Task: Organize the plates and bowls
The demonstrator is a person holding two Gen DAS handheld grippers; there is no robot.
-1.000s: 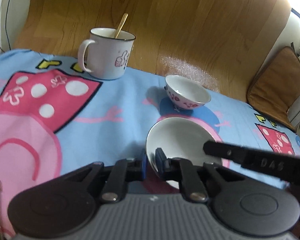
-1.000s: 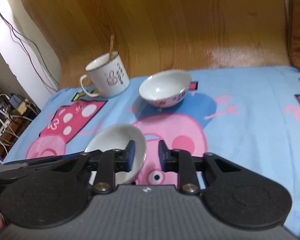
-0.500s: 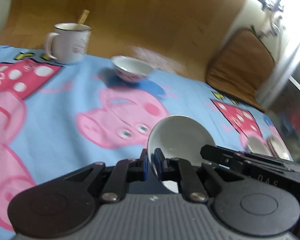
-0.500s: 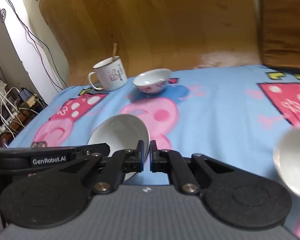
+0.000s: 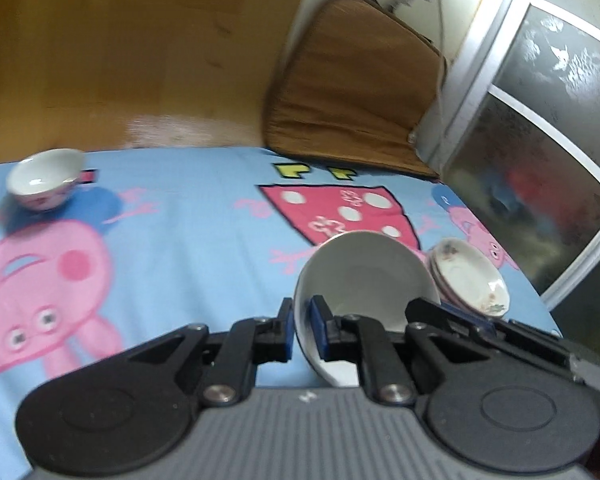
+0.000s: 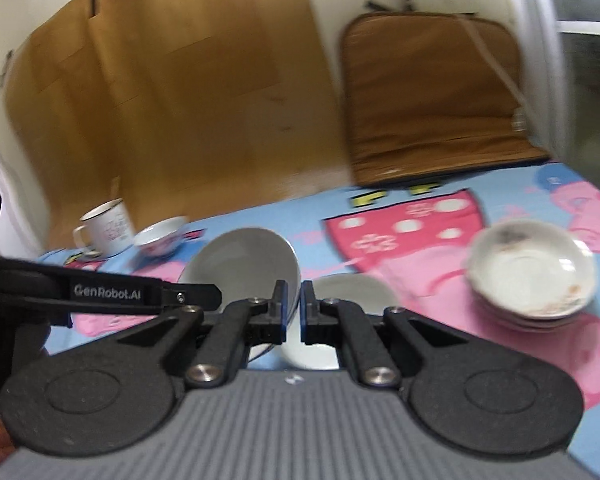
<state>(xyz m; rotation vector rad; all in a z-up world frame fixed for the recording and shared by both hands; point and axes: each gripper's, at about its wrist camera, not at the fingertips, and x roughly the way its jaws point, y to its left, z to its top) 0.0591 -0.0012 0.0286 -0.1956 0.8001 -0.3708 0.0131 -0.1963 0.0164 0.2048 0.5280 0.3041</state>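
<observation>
The left gripper has its jaws clamped on the rim of a plain white bowl: one blue pad sits outside the wall, the other inside. The bowl is tilted steeply, its open side facing toward 1 o'clock in the left wrist view, and it hangs above the blue cartoon-print cloth.

At 2 o'clock from the held bowl lies a stack of shallow patterned plates, resting on the cloth near its right-hand edge. The bowl's rim overlaps the stack in this view; whether they touch cannot be determined.

The right gripper has its jaws drawn narrow, with a slim gap between the pads. No object is seen between them. In the right wrist view the held bowl appears at 11 o'clock from the fingertips, with the left gripper's arm crossing in from 9 o'clock. A second white dish lies on the cloth just behind the right-hand finger, partly hidden. The plate stack sits at 2 o'clock, apart from the fingers.

A small bowl with pink markings stands upright at 10 o'clock in the left wrist view, well apart from the held bowl. A white mug stands just beside that small bowl, at the far edge of the cloth. Both views are motion-blurred.
</observation>
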